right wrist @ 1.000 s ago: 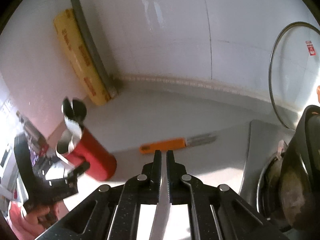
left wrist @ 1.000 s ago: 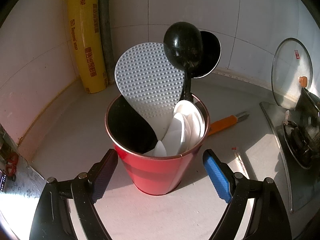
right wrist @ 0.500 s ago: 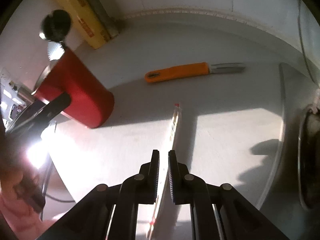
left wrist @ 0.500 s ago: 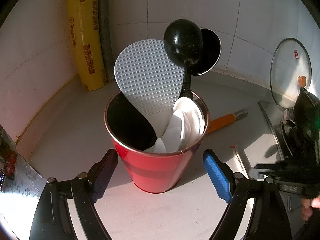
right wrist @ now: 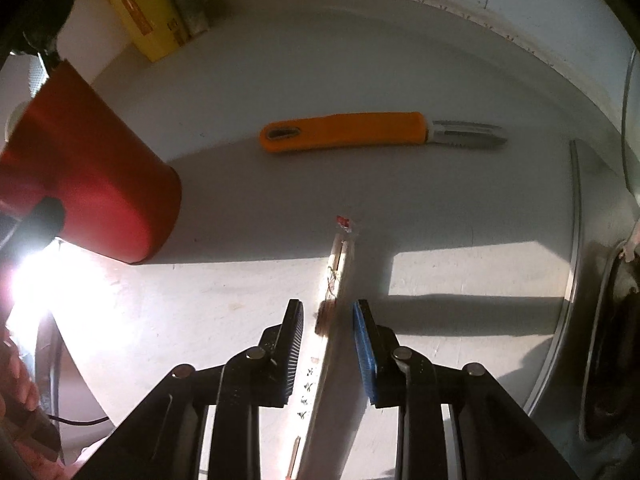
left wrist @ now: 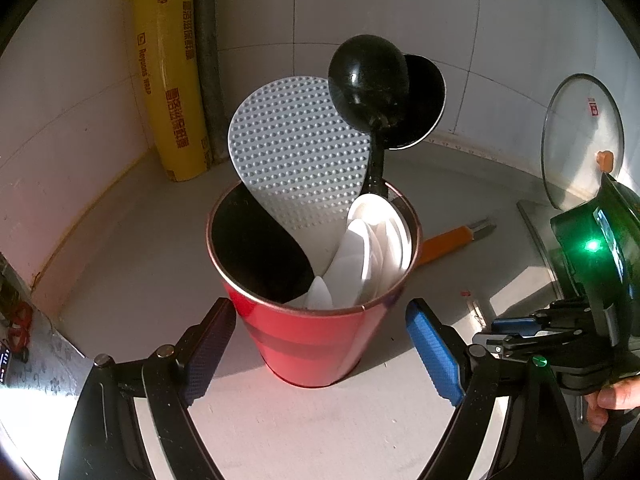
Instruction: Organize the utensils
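The bench [right wrist: 280,60] is a pale grey slab in a tiled corner, half in hard sunlight and half in shadow. A yellow roll of cling wrap [left wrist: 168,80] stands upright in the corner beside a grey pipe [left wrist: 206,60]. At the right edge sits a stove [right wrist: 600,340], and a glass pot lid [left wrist: 582,140] leans against the wall tiles.

The left wrist view looks into the red cup [left wrist: 312,336], which holds a dimpled white rice paddle [left wrist: 296,160], a black ladle [left wrist: 368,76] and several white spoons [left wrist: 372,248]. The left hand-held gripper [left wrist: 320,354] brackets the cup low down; its pads look just off the cup's wall, though I cannot be sure from here. That view also catches the other device, with a green light, coming in from the right.

Only the right wrist view shows the orange-handled peeler [right wrist: 360,132] in full, lying flat and well apart from the cup. Nearer, a pair of wrapped chopsticks [right wrist: 336,288] lies on the bench, and the right hand-held gripper [right wrist: 328,336] points steeply down over it. Its jaws have just been opening and now stand narrowly apart with the chopsticks between them, pads not pressing.
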Motion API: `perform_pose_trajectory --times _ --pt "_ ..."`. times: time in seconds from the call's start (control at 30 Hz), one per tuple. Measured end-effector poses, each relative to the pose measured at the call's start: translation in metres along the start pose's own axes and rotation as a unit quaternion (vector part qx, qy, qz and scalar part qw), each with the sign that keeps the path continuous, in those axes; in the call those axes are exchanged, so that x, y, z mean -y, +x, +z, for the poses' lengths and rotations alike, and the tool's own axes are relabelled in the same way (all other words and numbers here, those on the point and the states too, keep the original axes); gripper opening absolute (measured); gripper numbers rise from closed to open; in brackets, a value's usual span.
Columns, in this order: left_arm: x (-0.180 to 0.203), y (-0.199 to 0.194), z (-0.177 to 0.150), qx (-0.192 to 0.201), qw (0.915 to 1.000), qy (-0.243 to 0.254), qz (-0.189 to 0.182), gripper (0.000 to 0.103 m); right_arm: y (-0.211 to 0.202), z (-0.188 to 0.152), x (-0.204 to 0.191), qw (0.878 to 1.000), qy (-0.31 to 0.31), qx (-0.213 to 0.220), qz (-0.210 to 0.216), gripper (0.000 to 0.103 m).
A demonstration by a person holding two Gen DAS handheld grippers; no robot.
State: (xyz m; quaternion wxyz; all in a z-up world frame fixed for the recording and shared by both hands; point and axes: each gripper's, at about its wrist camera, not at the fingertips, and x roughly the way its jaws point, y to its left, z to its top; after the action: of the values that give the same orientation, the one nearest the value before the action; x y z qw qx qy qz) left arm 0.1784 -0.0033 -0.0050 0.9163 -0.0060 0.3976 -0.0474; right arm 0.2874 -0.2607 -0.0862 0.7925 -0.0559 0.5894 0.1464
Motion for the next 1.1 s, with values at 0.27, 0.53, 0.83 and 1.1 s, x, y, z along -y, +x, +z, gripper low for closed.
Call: perform_pose_trajectory --times 0.27,0.53,0.83,1.1 --pt "-0.003 0.005 0.003 -0.003 1.0 -0.003 0.002 0.087 0.003 0.004 -0.012 1.0 -0.015 -0.009 -0.026 0.03" --pt "-0.006 0.01 0.004 -0.005 1.0 -0.008 0.001 0.087 0.005 0.011 -0.034 0.999 -0.023 -0.012 -0.031 0.03" --pt "-0.006 0.013 0.005 -0.009 0.9999 -0.012 0.001 0.087 0.002 0.009 -0.038 0.999 -0.037 -0.004 -0.025 0.013" --pt "-0.007 0.011 0.006 -0.008 0.9999 -0.011 0.0 0.087 -0.028 -0.005 -0.033 0.998 -0.03 0.048 0.023 0.011"
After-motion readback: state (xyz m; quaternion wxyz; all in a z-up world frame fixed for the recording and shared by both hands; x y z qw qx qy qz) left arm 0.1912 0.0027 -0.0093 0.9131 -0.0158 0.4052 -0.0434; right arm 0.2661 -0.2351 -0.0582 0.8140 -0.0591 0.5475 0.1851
